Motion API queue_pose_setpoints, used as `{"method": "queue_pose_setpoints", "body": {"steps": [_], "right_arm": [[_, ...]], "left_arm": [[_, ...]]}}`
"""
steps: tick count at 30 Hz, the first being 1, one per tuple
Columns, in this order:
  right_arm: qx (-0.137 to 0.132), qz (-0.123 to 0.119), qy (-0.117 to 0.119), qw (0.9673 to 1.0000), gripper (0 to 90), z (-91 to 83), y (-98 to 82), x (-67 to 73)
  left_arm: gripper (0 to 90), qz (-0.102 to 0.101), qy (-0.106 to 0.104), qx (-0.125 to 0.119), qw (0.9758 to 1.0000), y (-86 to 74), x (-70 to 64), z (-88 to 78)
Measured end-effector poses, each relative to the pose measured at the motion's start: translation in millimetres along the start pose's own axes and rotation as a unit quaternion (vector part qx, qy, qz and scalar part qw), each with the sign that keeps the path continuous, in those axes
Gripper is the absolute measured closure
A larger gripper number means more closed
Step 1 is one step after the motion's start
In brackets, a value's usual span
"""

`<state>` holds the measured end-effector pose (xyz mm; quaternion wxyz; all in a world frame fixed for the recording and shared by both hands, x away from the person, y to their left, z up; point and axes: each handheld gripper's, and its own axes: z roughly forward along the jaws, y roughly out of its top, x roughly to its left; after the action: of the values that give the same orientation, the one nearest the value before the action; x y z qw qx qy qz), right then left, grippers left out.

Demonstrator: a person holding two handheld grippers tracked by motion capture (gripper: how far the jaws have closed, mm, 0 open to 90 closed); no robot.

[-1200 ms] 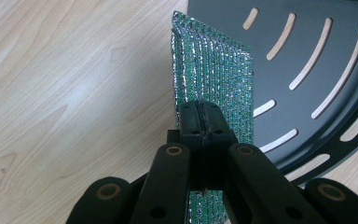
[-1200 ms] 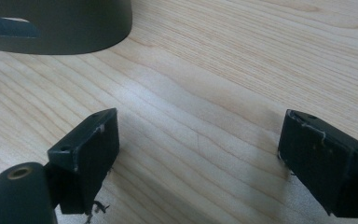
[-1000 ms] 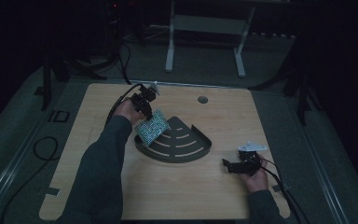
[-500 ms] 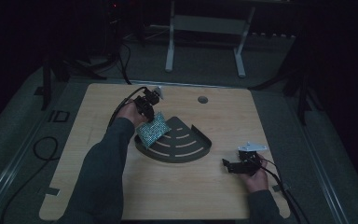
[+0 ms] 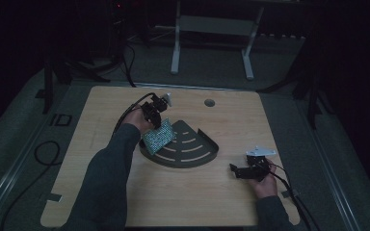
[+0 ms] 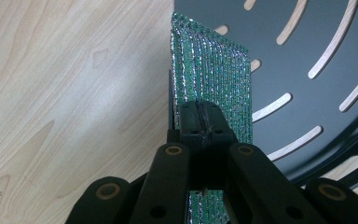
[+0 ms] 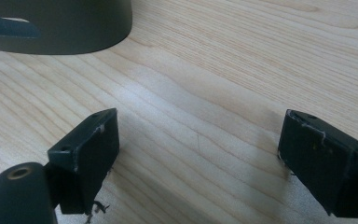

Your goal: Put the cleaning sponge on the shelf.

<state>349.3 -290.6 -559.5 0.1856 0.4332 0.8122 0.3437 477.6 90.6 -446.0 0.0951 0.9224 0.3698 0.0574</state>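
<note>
**Handheld grippers and the operator's sleeves**

Left gripper [image 5: 156,111]: black linkage body with brass-coloured pivot pins at the arm joints, small dark screws in the jaw blocks, a pale grey three-cornered plate on top, and a black cable looping back over the hand. Right gripper [image 5: 247,169]: the same black build, grey plate and trailing black cable; its rectangular jaw blocks show scuffed, pale edges and frayed threads. Both forearms wear dark grey long sleeves [image 5: 110,180].

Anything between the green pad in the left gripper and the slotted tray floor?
Nothing visible. The left gripper is shut on the green pad, held at the dark slotted tray's left edge, its floor bare.
</note>
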Motion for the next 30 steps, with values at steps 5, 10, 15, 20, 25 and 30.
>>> {"method": "queue_pose_setpoints", "body": {"steps": [5, 10, 15, 20, 25, 30], "right_arm": [[0.0, 0.0, 0.0, 1.0, 12.0, 0.0, 0.0, 0.0], [0.0, 0.0, 0.0, 1.0, 12.0, 0.0, 0.0, 0.0], [0.0, 0.0, 0.0, 1.0, 12.0, 0.0, 0.0, 0.0], [0.0, 0.0, 0.0, 1.0, 12.0, 0.0, 0.0, 0.0], [0.0, 0.0, 0.0, 1.0, 12.0, 0.0, 0.0, 0.0], [0.0, 0.0, 0.0, 1.0, 12.0, 0.0, 0.0, 0.0]], "left_arm": [[89.6, 0.006, 0.003, 0.001, 1.0, -1.7, -2.7, 2.3], [89.5, 0.011, 0.004, 0.005, 0.9999, -2.2, -5.3, 5.8], [89.5, 0.018, 0.007, 0.004, 0.9998, -2.5, -8.0, 8.8], [89.5, 0.016, 0.008, 0.009, 0.9998, -2.9, -8.3, 10.9], [89.4, 0.015, 0.012, 0.011, 0.9997, -3.3, -7.9, 12.2], [89.3, 0.017, 0.014, 0.017, 0.9996, -2.8, -7.6, 15.8]]}}
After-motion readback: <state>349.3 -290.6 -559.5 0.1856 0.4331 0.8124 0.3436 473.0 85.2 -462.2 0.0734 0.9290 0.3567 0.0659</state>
